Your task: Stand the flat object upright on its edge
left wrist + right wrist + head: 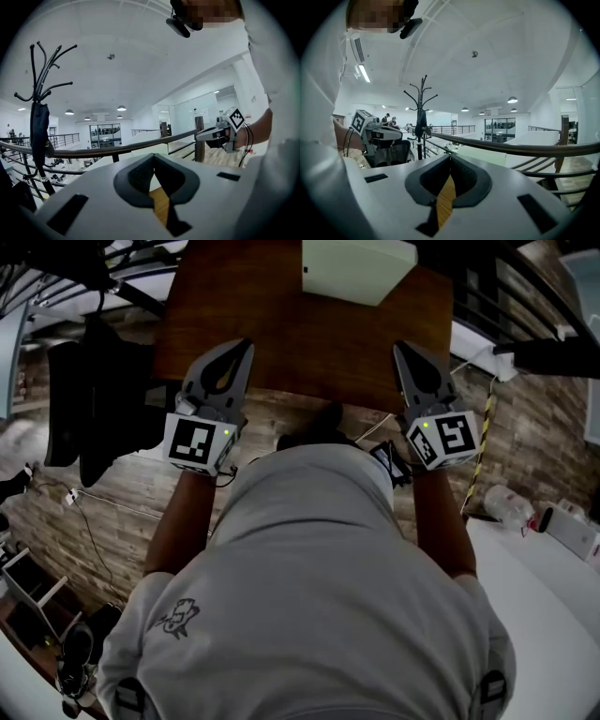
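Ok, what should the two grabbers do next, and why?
Probably move both forward across the wooden table toward the pale flat object. It seems to lie flat at the table's far side, not yet stood on its edge. The left gripper and right gripper hover over the near edge, both shut and empty, touching nothing.

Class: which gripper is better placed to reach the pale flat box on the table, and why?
Probably the right gripper. Its tip lies nearer the box, which sits at the far edge of the table, right of centre. The left gripper is farther away. Both are shut and empty.
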`<move>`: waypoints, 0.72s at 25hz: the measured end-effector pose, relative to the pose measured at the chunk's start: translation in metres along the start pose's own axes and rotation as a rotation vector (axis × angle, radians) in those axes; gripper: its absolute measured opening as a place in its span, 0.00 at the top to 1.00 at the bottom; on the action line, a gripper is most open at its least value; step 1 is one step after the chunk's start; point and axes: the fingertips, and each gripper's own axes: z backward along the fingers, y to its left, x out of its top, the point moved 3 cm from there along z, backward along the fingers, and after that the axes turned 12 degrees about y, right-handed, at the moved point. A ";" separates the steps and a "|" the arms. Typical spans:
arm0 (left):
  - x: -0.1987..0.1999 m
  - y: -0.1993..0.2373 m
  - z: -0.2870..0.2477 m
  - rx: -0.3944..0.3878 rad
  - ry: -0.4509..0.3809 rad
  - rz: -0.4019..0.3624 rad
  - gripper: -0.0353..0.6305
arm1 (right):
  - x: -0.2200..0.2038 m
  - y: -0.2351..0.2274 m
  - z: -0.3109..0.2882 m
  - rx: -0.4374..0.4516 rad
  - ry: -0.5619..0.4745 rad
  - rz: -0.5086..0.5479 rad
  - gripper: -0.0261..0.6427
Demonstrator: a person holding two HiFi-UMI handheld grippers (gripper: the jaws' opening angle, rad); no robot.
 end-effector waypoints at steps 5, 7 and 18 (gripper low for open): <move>-0.017 -0.004 0.044 -0.018 -0.021 0.008 0.93 | -0.002 0.050 0.017 -0.014 0.000 0.018 0.91; -0.023 -0.007 0.057 -0.024 -0.024 0.001 0.93 | -0.005 0.065 0.023 -0.011 -0.004 0.001 0.91; -0.021 -0.029 0.098 -0.035 -0.051 0.010 0.93 | -0.007 0.093 0.057 -0.009 -0.010 -0.022 0.91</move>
